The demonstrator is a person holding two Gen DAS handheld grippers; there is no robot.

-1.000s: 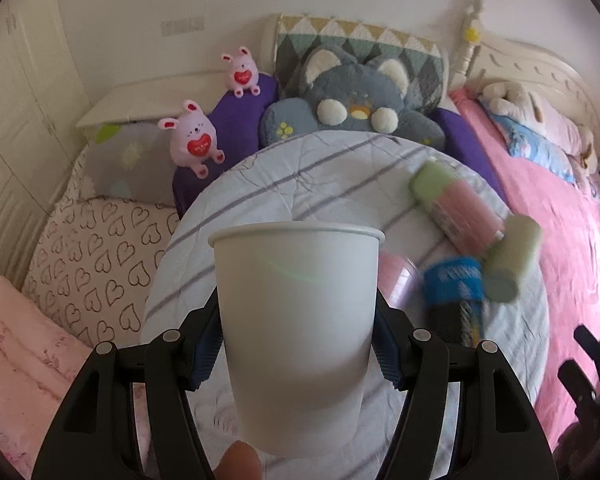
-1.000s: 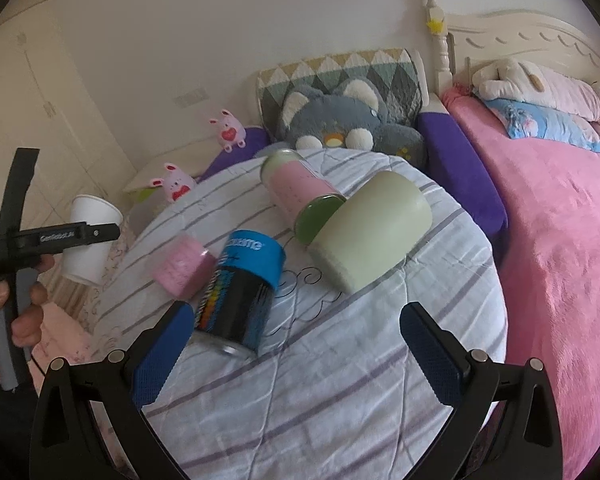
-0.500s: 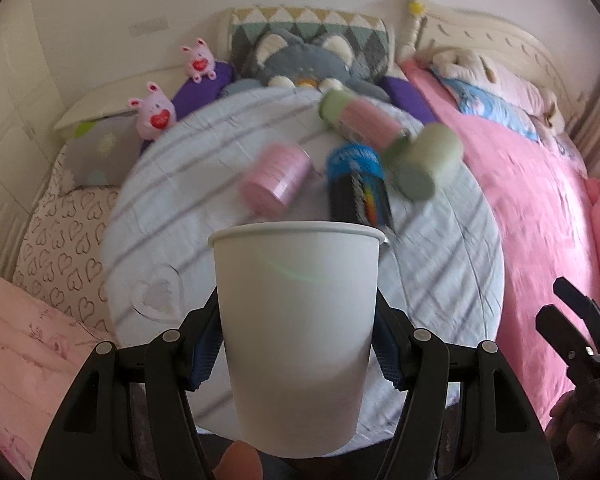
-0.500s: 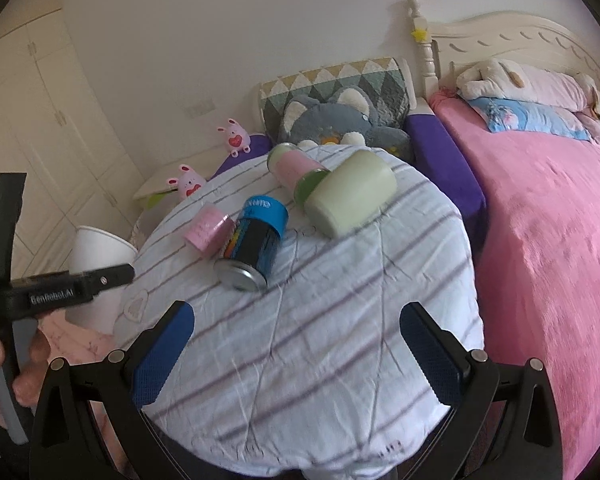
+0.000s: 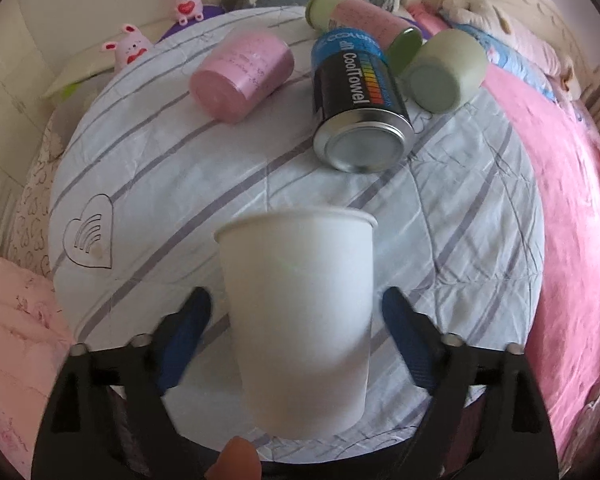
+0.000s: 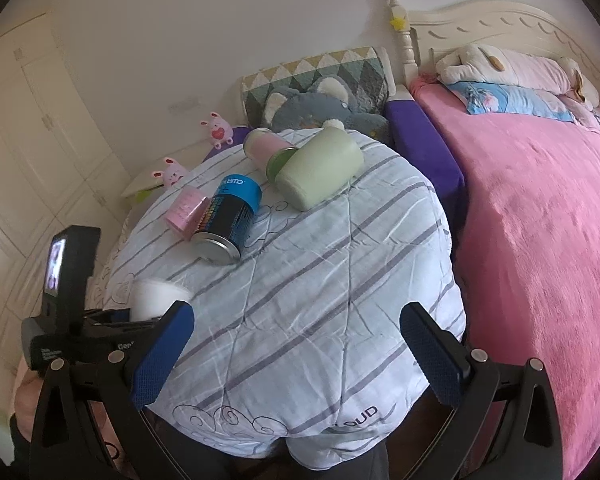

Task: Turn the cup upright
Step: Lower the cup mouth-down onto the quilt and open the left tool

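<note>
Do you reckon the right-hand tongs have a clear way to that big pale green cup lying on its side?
Probably yes: the right tongs are open, and only bare striped cloth lies before the green cup.

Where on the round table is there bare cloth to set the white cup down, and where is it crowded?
Bare striped tablecloth spans the near half, between the black can and the near edge. The far side is crowded: pink cup, green mug and pink bottle lie together.
</note>
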